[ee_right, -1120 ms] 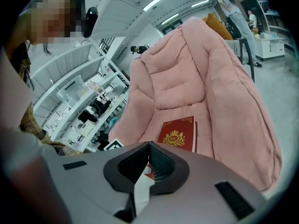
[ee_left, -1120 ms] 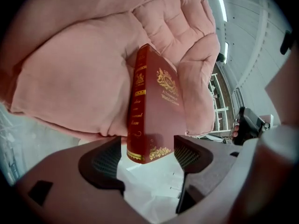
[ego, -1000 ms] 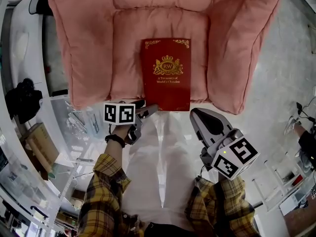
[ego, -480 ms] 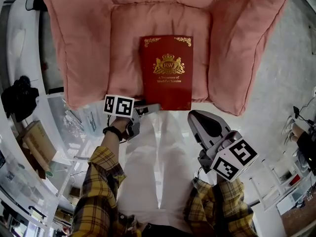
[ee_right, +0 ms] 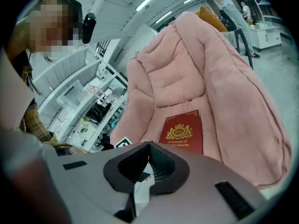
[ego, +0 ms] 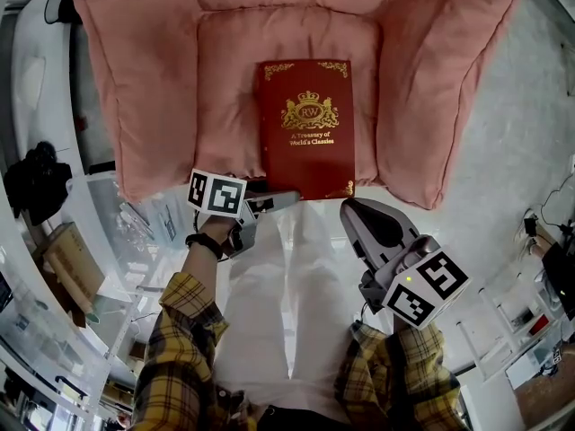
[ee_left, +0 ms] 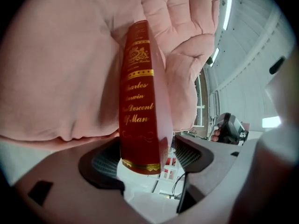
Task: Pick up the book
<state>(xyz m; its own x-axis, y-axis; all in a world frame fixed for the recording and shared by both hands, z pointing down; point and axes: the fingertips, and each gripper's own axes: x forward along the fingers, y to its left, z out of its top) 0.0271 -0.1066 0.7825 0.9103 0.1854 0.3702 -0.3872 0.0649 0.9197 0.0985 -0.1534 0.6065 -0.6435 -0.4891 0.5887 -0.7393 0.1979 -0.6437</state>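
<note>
- Saw a red hardcover book (ego: 307, 126) with a gold crest and gold corner ornaments lying flat, cover up, on the seat cushion of a pink padded armchair (ego: 153, 79).
- Noted its near edge reaching the front edge of the seat, with the spine on the left in the head view.
- Read gold lettering running down the spine (ee_left: 138, 106) in the left gripper view.
- Found the left tongs (ego: 272, 198) at the book's near left corner, level with the seat front.
- Saw in the left gripper view the left tongs (ee_left: 145, 158) standing apart, the lower end of the spine between them. There was a clear gap on the right side. Could not tell whether the left pad touched the book.
- Found the right tongs (ego: 353, 208) just off the book's near right corner, in front of the seat and apart from the book.
- Saw in the right gripper view the right tongs (ee_right: 148, 146) closed tip to tip with nothing between them, and the book (ee_right: 183, 132) beyond on the cushion.
- Noted a marker cube on each tool, left (ego: 216, 193) and right (ego: 427, 287).
- Noted yellow plaid sleeves (ego: 184, 330) behind both tools, and a black wristband (ego: 202, 243) on the left wrist.
</note>
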